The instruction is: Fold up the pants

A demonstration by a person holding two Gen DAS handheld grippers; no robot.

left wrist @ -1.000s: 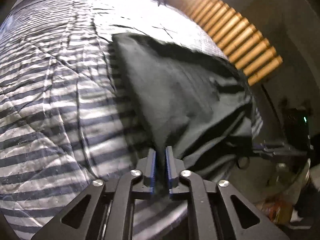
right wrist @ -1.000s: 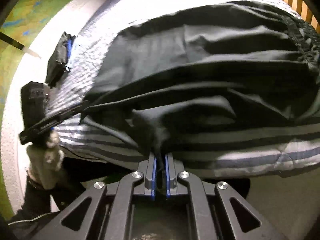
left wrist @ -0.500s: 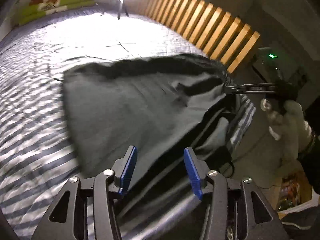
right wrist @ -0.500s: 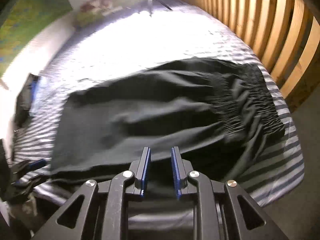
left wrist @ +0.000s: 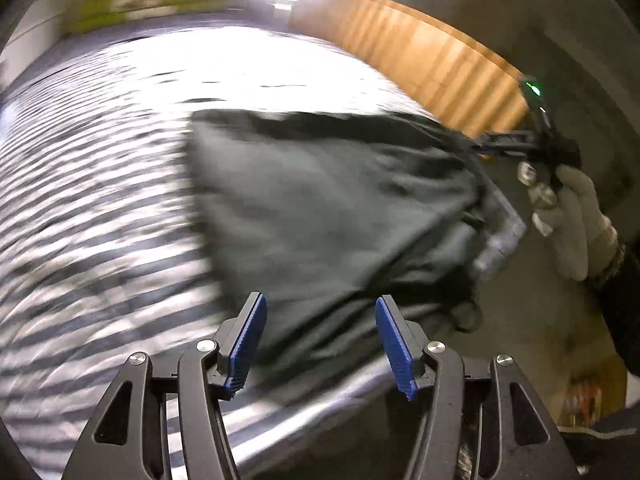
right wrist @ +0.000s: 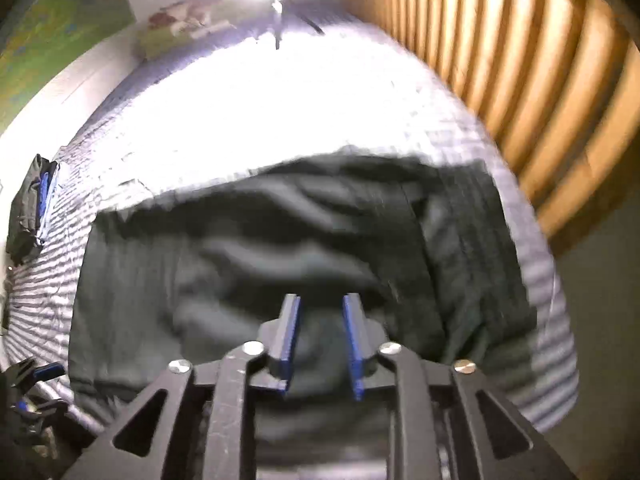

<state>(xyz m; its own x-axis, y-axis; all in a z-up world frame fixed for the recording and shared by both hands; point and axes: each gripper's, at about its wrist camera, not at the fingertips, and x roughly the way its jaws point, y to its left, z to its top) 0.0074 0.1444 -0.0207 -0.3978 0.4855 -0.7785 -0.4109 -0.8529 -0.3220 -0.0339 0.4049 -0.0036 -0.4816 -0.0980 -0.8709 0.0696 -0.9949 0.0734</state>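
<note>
Change, left side: a second ago the left tongs (left wrist: 318, 340) were clenched on a bunch of the dark pants (left wrist: 328, 208); half a second ago they had let go, and now the jaws stand wider still, with nothing between them.
Change, right side: the right tongs (right wrist: 320, 344) were likewise pinching a fold of cloth at the bed's near edge a second ago; since then they have parted and risen above the garment.
Meaning for the task: both releases at once suggest one fold or a pull-straight has just been laid down, and the next grip is not yet chosen. The cloth looks wrinkled, so smoothing or another fold probably remains.
Pants, where: spread on the striped bedcover (left wrist: 100, 208), toward the near edge of the bed, with some cloth hanging over that edge. In the right wrist view the gathered waistband (right wrist: 472, 240) lies on the side by the wooden slats (right wrist: 540, 80).
Left tongs, state: released, wide open, blue pads (left wrist: 248, 344) hovering over the near part of the pants; contact cannot be told through the blur.
Right tongs, state: released, open a moderate gap, empty, above the middle of the pants. In the left wrist view they show at the far right, held by a gloved hand (left wrist: 576, 216).
Far left of bed: a small dark bundle (right wrist: 30, 208) lies well apart.
</note>
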